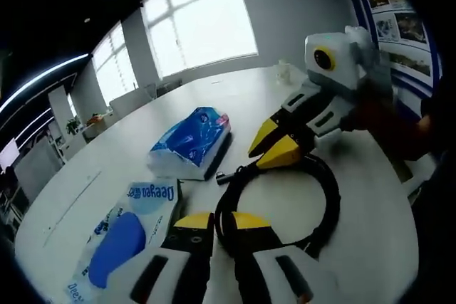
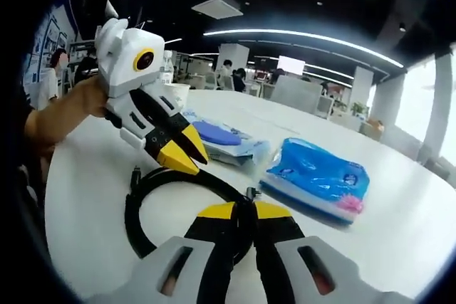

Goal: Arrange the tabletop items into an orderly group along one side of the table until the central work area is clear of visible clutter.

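Note:
A coiled black cable [image 1: 329, 197] [image 2: 134, 211] lies on the round white table [image 1: 363, 254] [image 2: 78, 176]. My left gripper [image 1: 222, 221] [image 2: 199, 166] is shut on one side of the coil. My right gripper [image 2: 244, 211] [image 1: 256, 160] is shut on the coil's other side, near the cable's plug end [image 1: 221, 176]. A blue tissue pack [image 1: 191, 140] [image 2: 317, 176] lies just beyond the coil. Beside it is a flat white-and-blue Deeyeo wipes pack [image 1: 125, 236] [image 2: 221, 137].
A white cup [image 2: 175, 93] stands further back on the table. A person's hand [image 2: 75, 108] holds the left gripper. Large windows [image 1: 199, 23] and a poster wall [image 1: 399, 26] bound the room. Desks and people [image 2: 228, 69] are in the distance.

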{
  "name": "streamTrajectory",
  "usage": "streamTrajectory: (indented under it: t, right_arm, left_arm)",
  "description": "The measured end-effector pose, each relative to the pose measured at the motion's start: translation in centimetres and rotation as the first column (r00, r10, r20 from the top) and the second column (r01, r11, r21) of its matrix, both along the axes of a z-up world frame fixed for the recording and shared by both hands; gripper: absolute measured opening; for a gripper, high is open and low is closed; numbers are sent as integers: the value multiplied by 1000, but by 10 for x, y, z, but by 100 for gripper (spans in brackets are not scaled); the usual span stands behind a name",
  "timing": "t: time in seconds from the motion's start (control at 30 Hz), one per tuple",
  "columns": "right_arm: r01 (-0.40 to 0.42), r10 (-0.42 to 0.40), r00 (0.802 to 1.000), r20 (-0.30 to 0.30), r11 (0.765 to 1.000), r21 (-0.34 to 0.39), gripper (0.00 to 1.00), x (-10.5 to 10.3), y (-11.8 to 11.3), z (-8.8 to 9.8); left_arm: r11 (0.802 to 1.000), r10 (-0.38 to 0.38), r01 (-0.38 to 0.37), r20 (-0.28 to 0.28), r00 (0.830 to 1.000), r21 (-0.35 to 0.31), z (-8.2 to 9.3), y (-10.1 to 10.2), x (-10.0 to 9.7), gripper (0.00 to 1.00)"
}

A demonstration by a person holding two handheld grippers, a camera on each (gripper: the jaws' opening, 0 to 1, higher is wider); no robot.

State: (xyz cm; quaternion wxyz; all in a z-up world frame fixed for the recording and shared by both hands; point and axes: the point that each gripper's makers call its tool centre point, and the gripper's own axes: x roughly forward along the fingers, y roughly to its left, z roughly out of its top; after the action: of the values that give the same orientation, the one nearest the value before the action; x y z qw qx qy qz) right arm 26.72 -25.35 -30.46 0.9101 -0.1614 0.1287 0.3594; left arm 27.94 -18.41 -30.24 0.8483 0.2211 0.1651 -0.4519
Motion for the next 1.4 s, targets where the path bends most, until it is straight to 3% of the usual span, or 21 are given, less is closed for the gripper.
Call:
streamTrajectory:
  t: [0.3,0.43,0.63,0.73,0.87,1.4]
  right_arm:
    - [-41,41,999,-7,999,-9,20,-11,6,6]
    - [-50,50,999,-1,999,-21,25,-15,7,8]
    - [-63,63,998,4,997,-35,30,-19,7,11]
    - [-66,66,998,3,997,-36,32,-21,6,12]
    - [-70,70,998,3,997,-41,34,-24,6,12]
    - [-74,74,997,-2,996,-42,37,-37,4,13]
  left_arm:
    - [999,-36,36,11,999,-39,9,-3,-25,16]
    - [998,-49,49,11,999,-49,12,-2,-31,24]
    - [996,-54,55,16,998,-64,14,-2,-40,26]
    - [996,-55,56,19,998,-67,16,0,-42,28]
    - [995,-60,61,19,998,-83,21,3,-31,30]
    - [992,-34,35,6,999,-119,17,28,-43,34]
